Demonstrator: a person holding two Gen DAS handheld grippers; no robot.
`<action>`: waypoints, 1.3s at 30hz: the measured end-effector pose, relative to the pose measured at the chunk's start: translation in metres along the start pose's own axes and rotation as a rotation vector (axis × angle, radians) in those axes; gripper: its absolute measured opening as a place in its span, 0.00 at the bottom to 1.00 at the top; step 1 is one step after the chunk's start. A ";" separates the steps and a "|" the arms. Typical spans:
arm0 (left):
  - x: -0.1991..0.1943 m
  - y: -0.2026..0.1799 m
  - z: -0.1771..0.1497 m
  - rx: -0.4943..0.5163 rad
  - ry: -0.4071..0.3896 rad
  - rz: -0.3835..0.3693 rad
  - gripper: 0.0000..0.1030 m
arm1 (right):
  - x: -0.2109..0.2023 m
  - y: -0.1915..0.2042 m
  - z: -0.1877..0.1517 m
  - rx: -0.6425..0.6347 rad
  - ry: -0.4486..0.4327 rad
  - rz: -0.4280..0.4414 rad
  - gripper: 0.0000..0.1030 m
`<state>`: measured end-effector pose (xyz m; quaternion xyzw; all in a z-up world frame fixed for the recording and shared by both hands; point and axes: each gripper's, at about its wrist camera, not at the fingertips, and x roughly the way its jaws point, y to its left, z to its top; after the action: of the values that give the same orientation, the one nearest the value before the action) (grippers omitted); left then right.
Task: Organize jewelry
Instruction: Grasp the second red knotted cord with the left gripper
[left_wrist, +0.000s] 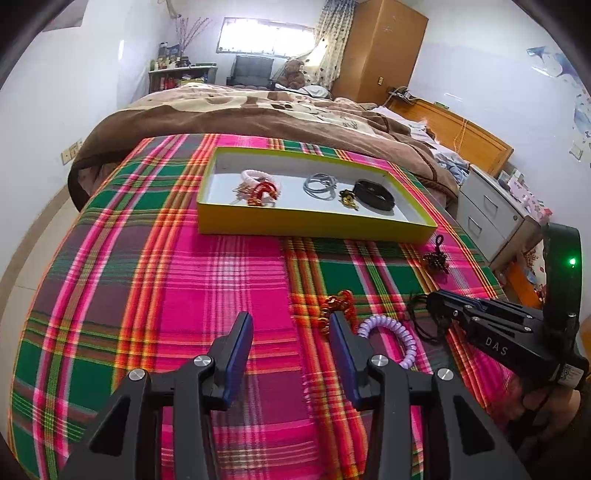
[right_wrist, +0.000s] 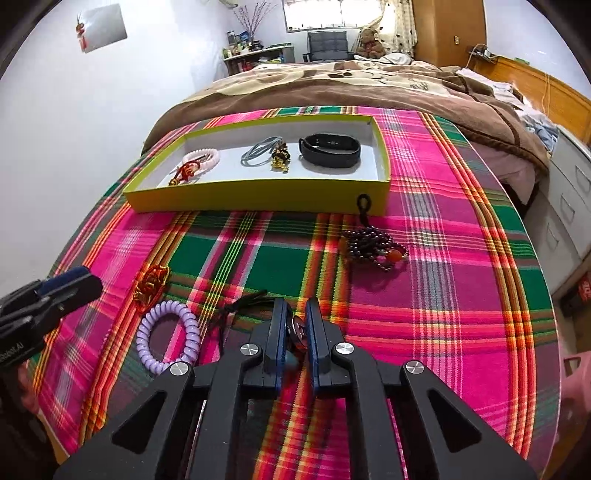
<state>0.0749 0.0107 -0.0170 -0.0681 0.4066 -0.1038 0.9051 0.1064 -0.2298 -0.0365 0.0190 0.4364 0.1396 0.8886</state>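
Risks first, left to right: left gripper (left_wrist: 290, 325) hangs released over the plaid cloth (left_wrist: 184, 295), nothing between its jaws; its right finger sits just beside the red-gold knot charm (left_wrist: 338, 306) and the purple coil hair tie (left_wrist: 391, 339), so a careless drop could snag or shove either one

Right gripper (right_wrist: 297, 325) is clenched on a small round metal pendant (right_wrist: 297, 328). Grip looks shallow and near the tips, so it may slip on lift. Its black cord (right_wrist: 240, 308) trails left toward the coil tie; I judge it could drag that along or catch on the yellow tray (right_wrist: 258, 197) wall

Pendant lies between the right jaws, near edge of the cloth. Dark bead bracelet (right_wrist: 373, 247) sits farther right, just short of the tray, well apart from both grippers. Tray at the far side already holds a pink bead bracelet (right_wrist: 203, 157), grey hair ties (right_wrist: 258, 151) and a black band (right_wrist: 330, 149)
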 end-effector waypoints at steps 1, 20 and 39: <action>0.002 -0.002 0.000 0.004 0.005 -0.008 0.41 | -0.001 -0.001 0.000 0.004 -0.005 0.000 0.10; 0.040 -0.028 0.006 0.062 0.075 0.018 0.41 | -0.023 -0.022 0.000 0.066 -0.077 0.009 0.09; 0.041 -0.033 0.006 0.087 0.069 0.029 0.18 | -0.030 -0.019 0.001 0.055 -0.095 0.029 0.09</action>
<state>0.1013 -0.0308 -0.0361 -0.0191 0.4337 -0.1106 0.8941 0.0945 -0.2559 -0.0155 0.0565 0.3970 0.1392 0.9054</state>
